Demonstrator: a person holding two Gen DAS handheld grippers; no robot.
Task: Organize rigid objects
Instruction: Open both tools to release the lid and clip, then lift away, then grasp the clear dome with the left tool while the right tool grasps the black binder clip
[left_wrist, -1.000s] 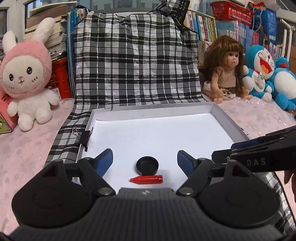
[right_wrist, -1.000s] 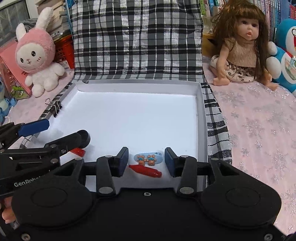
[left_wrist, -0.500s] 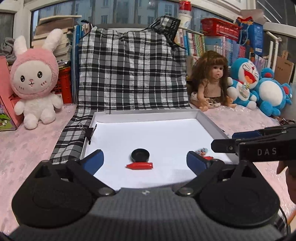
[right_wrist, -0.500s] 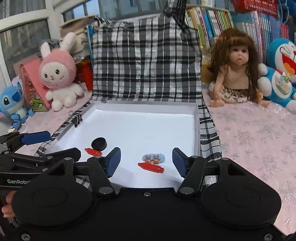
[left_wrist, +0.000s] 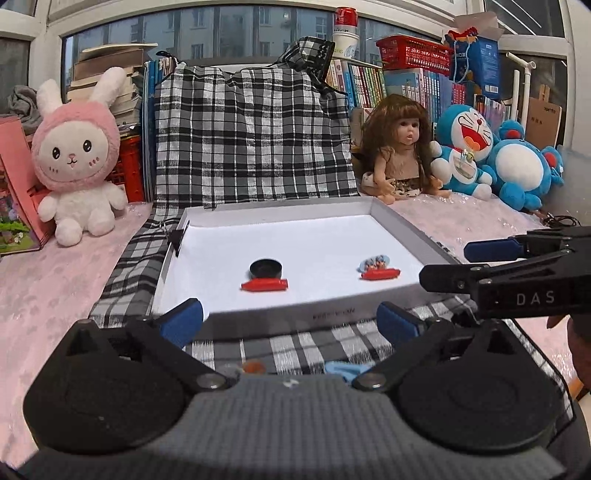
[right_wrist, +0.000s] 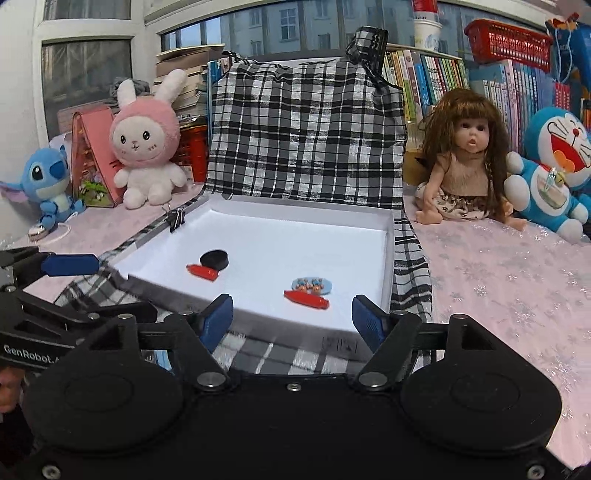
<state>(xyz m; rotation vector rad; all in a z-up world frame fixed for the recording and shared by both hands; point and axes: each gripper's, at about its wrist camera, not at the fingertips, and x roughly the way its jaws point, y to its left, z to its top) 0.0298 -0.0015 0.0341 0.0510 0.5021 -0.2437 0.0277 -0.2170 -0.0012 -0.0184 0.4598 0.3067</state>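
A white shallow tray (left_wrist: 332, 314) lies on a plaid cloth. In it a black disc (left_wrist: 265, 267) sits just behind a red bullet-shaped piece (left_wrist: 264, 284). To the right, a pale blue oval piece (left_wrist: 373, 263) lies behind a second red piece (left_wrist: 380, 274). My left gripper (left_wrist: 290, 325) hovers before the tray's near wall, jaws opening, nothing between them. My right gripper (right_wrist: 291, 323) is at the same wall, jaws opening and empty. In the right wrist view the disc (right_wrist: 214, 258) and the oval piece (right_wrist: 312, 285) lie ahead.
The plaid cloth (left_wrist: 251, 147) drapes up behind the tray. A pink bunny plush (left_wrist: 77, 158) sits at left, a doll (left_wrist: 399, 147) and blue plush toys (left_wrist: 465, 147) at right. A binder clip (right_wrist: 176, 218) grips the tray's left wall. Small orange (left_wrist: 251, 366) and blue (left_wrist: 345, 370) bits lie under my left gripper.
Both grippers have drawn back from over the tray floor to its near wall, and both pairs of jaws have widened. The pieces lie still in the tray.
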